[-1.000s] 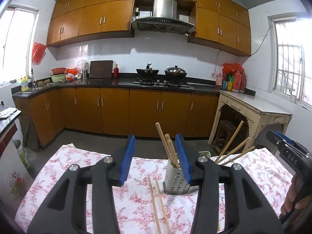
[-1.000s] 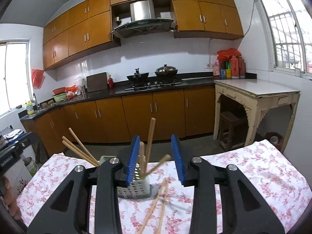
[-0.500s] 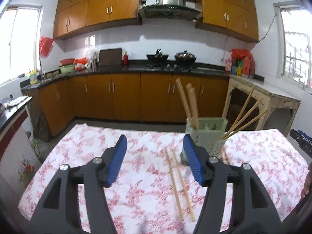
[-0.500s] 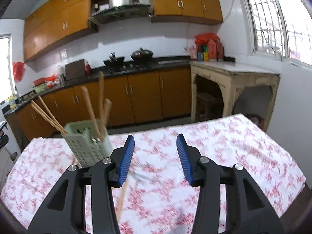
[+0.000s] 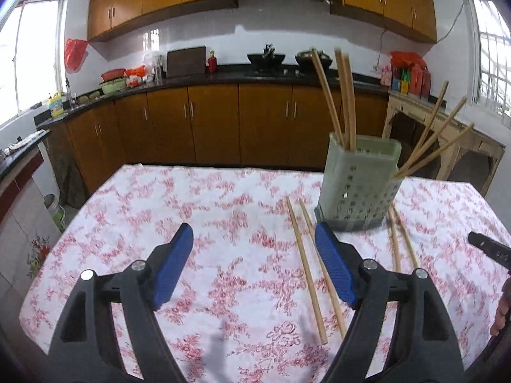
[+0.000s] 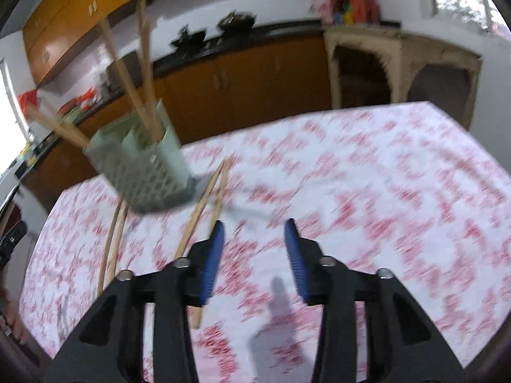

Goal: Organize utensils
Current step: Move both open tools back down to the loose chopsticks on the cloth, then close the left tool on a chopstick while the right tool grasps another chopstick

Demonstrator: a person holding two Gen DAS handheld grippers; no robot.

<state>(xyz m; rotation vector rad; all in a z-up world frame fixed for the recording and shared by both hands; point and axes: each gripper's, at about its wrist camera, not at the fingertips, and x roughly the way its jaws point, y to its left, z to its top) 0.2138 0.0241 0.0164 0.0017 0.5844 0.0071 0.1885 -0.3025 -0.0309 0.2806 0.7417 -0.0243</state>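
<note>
Left gripper [image 5: 254, 263], jaws just widened, empty, over bare floral tablecloth [image 5: 191, 210]; right gripper [image 6: 252, 249] narrowing, empty. Wooden chopsticks [image 5: 306, 271] centre-right, beside pale green perforated holder [image 5: 357, 185].

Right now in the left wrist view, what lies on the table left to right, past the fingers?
Pair of loose chopsticks → green utensil holder → second pair of loose chopsticks → tip of the right gripper.

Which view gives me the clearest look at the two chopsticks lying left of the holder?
The left wrist view. That chopstick pair lies sharp on the tablecloth, beside the green holder, partly behind the left gripper's right finger. In the right wrist view a pair left of the holder is motion-blurred, likely the same one.
</note>
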